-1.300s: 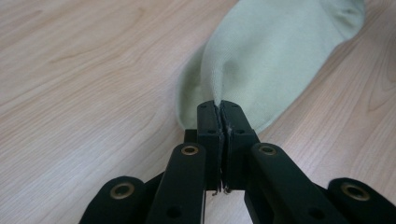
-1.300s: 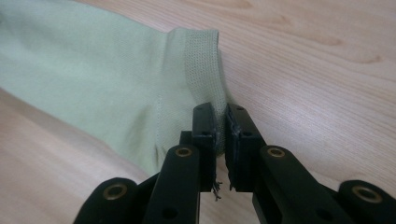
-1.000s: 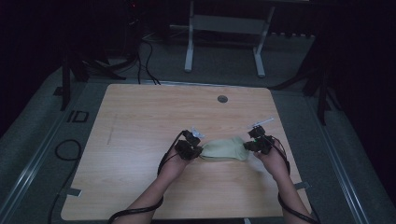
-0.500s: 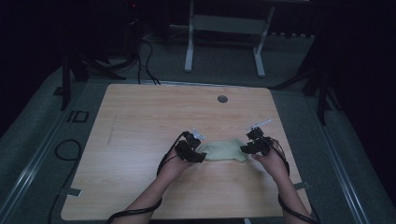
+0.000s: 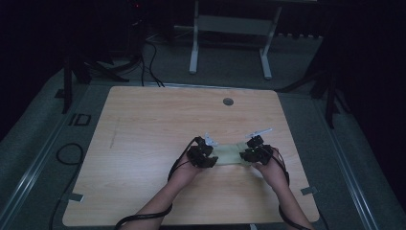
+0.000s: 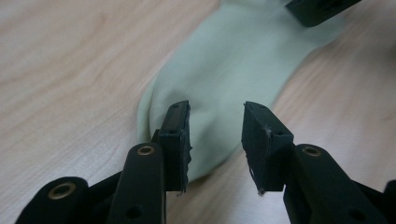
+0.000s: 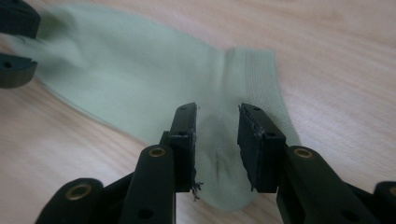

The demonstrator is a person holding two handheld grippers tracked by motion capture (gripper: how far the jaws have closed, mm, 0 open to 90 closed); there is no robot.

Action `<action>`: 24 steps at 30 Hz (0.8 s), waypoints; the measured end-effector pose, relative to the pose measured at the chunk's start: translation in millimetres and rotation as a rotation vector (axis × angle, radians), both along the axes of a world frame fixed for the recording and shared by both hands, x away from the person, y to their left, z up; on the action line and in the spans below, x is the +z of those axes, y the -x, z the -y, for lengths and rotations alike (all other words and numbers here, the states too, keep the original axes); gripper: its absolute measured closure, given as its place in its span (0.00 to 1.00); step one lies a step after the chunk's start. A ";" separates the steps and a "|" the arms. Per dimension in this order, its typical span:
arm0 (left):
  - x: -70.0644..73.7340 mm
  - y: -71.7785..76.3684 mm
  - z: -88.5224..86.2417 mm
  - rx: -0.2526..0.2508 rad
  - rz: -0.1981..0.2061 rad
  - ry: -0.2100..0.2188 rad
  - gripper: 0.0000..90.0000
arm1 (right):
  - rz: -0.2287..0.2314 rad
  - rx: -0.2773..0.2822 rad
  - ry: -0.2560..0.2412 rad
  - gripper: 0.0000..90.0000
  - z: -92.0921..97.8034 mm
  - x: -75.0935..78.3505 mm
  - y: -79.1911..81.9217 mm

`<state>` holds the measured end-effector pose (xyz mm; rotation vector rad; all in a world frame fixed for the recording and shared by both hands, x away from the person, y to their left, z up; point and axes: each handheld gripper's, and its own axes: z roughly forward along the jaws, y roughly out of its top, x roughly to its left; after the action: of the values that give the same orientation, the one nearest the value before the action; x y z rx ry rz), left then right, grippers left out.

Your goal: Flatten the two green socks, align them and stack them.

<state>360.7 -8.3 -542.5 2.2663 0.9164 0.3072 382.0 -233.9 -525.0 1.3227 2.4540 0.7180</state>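
Note:
A pale green sock (image 5: 232, 154) lies flat on the wooden table (image 5: 143, 139), a little right of centre and near the front. My left gripper (image 5: 214, 156) sits at its rounded toe end, and my right gripper (image 5: 245, 155) at its ribbed cuff end. In the left gripper view the jaws (image 6: 215, 135) stand apart over the toe of the sock (image 6: 233, 60), holding nothing. In the right gripper view the jaws (image 7: 216, 135) are likewise apart above the cuff (image 7: 254, 79). Each gripper view shows the other gripper's black jaws at the sock's far end.
A round grommet hole (image 5: 228, 101) sits near the table's far edge. Black cables (image 5: 67, 153) lie on the grey floor to the left, and a white metal frame (image 5: 230, 28) stands behind the table. Bare wood spreads to the left of the sock.
Both hands have drawn slightly toward the front edge and closer together. The sock between them looks shorter and flatter than a second ago.

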 end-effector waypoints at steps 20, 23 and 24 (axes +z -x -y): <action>-1.1 -9.6 -24.5 0.051 0.027 0.064 0.42 | 0.007 0.060 0.009 0.50 -32.6 -7.8 -13.2; 5.9 -4.2 -26.3 0.010 0.035 0.098 0.26 | 0.068 0.062 -0.036 0.39 -30.8 1.3 -7.0; 5.9 -4.2 -26.3 0.010 0.035 0.098 0.26 | 0.068 0.062 -0.036 0.39 -30.8 1.3 -7.0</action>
<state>365.0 18.0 -536.6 2.1613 0.9050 0.2992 389.0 -203.1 -523.7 1.2192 2.4487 0.8116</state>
